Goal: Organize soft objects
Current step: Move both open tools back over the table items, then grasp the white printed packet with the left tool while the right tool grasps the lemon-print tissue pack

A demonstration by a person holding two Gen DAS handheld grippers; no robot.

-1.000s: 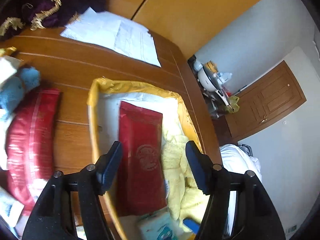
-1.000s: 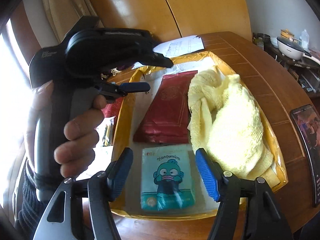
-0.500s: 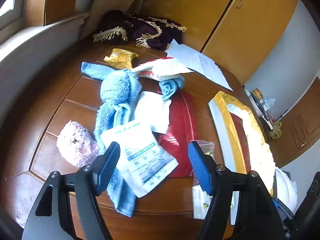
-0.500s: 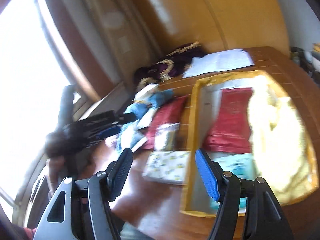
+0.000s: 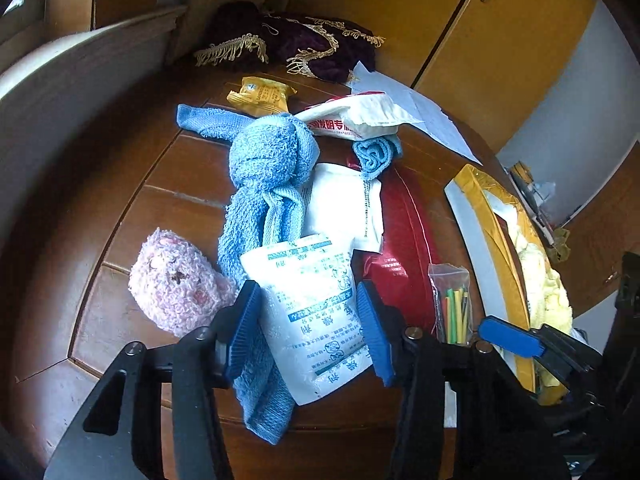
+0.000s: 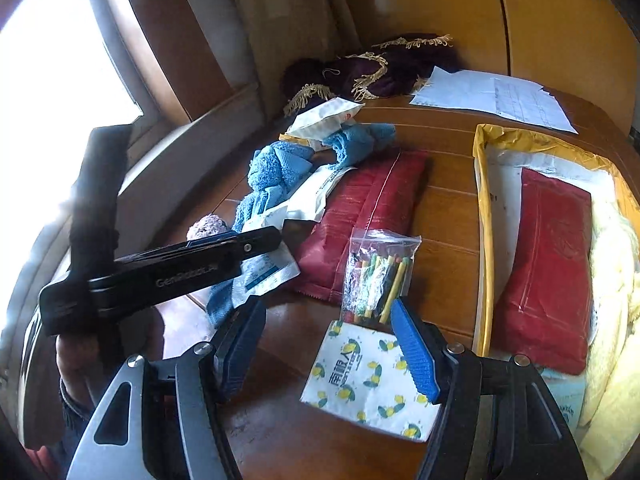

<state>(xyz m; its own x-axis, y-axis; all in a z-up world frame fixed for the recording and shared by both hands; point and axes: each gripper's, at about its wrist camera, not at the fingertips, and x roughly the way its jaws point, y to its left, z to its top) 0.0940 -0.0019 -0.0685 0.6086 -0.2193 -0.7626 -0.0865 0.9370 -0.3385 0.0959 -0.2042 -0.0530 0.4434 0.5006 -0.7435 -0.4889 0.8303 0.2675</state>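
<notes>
In the left wrist view my left gripper (image 5: 308, 332) points down at a pile of soft things. Its jaws are closing, with a white green-printed packet (image 5: 308, 300) between the blue pads and no clear press on it. The packet lies on a blue towel (image 5: 272, 160), beside a pink plush (image 5: 176, 280) and a red pouch (image 5: 408, 240). My right gripper (image 6: 328, 348) stands open over a lemon-print tissue pack (image 6: 368, 380), near a zip bag of coloured sticks (image 6: 376, 276). The yellow box (image 6: 482, 240) holds a second red pouch (image 6: 552, 268) and a yellow towel (image 6: 616, 280).
A purple fringed cloth (image 5: 296, 40), loose papers (image 6: 496, 96), a yellow snack packet (image 5: 260, 96) and a white red-printed packet (image 5: 356, 120) lie at the back of the wooden table. A window sill runs along the left and cupboard doors stand behind.
My left gripper swung from above the box to the pile on the left, and its jaws narrowed around the white packet. My right gripper swung left from the box to the tissue pack.
</notes>
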